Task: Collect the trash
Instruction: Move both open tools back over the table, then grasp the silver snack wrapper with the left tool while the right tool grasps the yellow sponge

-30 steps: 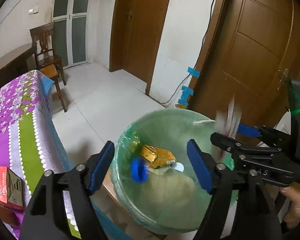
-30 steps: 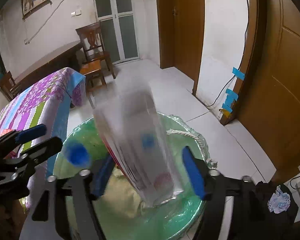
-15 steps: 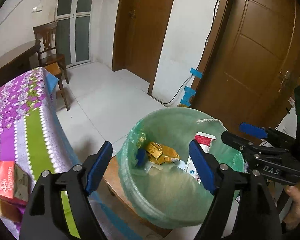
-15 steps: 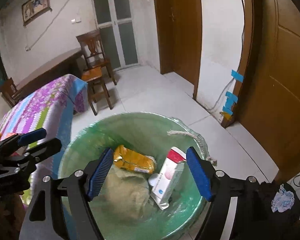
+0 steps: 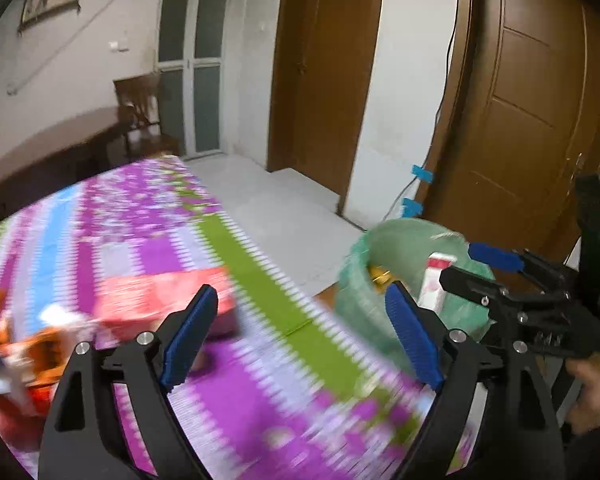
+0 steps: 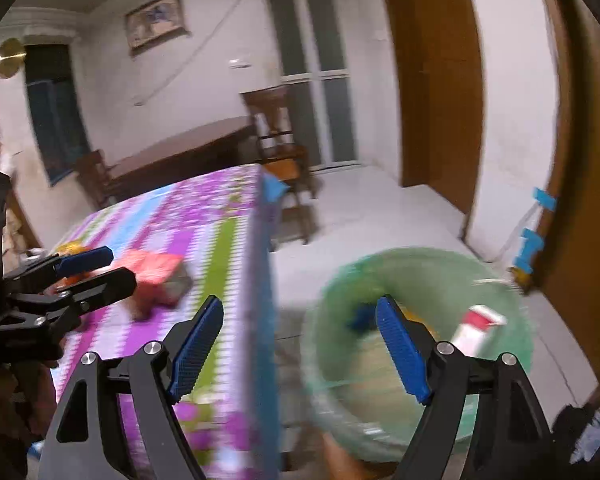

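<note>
Left wrist view. The left tongs (image 5: pixel 300 334) stand wide, blue pads apart, nothing between them. They hang over the counter (image 5: pixel 260 280), which wears a cloth of purple, green and blue stripes; the picture is smeared by motion. A red box (image 5: pixel 160 300) lies on the cloth just beyond the left pad. Orange and white wrappers (image 5: pixel 32 348) lie at the near left edge, too blurred to name. To the right, off the counter edge, stands the bin (image 5: pixel 360 280) lined with a green bag. A white carton with a red end (image 5: pixel 436 280) stands tilted inside it, and a yellow packet (image 5: pixel 380 274) shows by the bin's left wall. The right tongs (image 5: pixel 480 264) reach in from the right, near the bin's rim, with a hand (image 5: pixel 592 392) on the handle. Their fingers stand apart and hold nothing.

Right wrist view. The right tongs (image 6: pixel 300 340) are wide and empty, straddling the counter edge (image 6: pixel 260 280): left pad over the cloth, right pad over the bin (image 6: pixel 520 320). In the bin lie the white carton with a red end (image 6: pixel 476 326), a blue scrap (image 6: pixel 360 314) and a bit of yellow behind the right pad. On the counter, far left, the red box (image 6: pixel 156 272) lies near the left tongs (image 6: pixel 96 268), which enter from the left, parted with nothing held. A wooden chair (image 6: pixel 280 148) stands at the counter's far end.
</note>
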`<state>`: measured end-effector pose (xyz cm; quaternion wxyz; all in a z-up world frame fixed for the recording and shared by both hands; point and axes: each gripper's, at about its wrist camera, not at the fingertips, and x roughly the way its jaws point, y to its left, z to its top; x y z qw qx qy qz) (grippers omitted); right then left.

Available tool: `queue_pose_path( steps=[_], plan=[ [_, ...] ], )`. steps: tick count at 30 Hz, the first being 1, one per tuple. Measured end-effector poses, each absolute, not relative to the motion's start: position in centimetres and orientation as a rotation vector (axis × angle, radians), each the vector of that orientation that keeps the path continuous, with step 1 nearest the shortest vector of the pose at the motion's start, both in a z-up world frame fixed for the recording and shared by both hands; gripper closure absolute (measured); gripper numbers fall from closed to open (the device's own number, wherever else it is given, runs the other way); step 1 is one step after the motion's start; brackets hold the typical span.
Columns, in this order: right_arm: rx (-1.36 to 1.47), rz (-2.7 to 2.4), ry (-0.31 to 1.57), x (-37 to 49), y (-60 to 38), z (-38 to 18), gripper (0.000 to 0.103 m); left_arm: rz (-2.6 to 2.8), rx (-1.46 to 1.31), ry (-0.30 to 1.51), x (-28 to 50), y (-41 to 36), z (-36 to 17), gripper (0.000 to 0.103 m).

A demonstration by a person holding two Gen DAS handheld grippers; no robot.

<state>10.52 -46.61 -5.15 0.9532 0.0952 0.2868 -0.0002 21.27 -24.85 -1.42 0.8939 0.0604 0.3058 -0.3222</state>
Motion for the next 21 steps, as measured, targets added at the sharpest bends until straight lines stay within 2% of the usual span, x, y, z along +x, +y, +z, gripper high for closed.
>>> queue_pose_path(
  steps=[7, 13, 21],
  plan=[
    [0.18, 0.261, 0.625, 10.7, -35.1, -5.7, 0.024, -0.535, 0.204, 0.586, 20.8, -12.8, 0.9, 0.017],
    [0.115, 0.428, 0.69, 11.1, -25.7, -6.8, 0.021, -0.542, 0.312, 0.557, 21.8, -4.6, 2.3, 0.006],
    [0.063, 0.532, 0.751, 12.3, -16.6, -7.9, 0.017, -0.696, 0.442, 0.654, 24.9, -1.0, 1.4, 0.006]
  ],
)
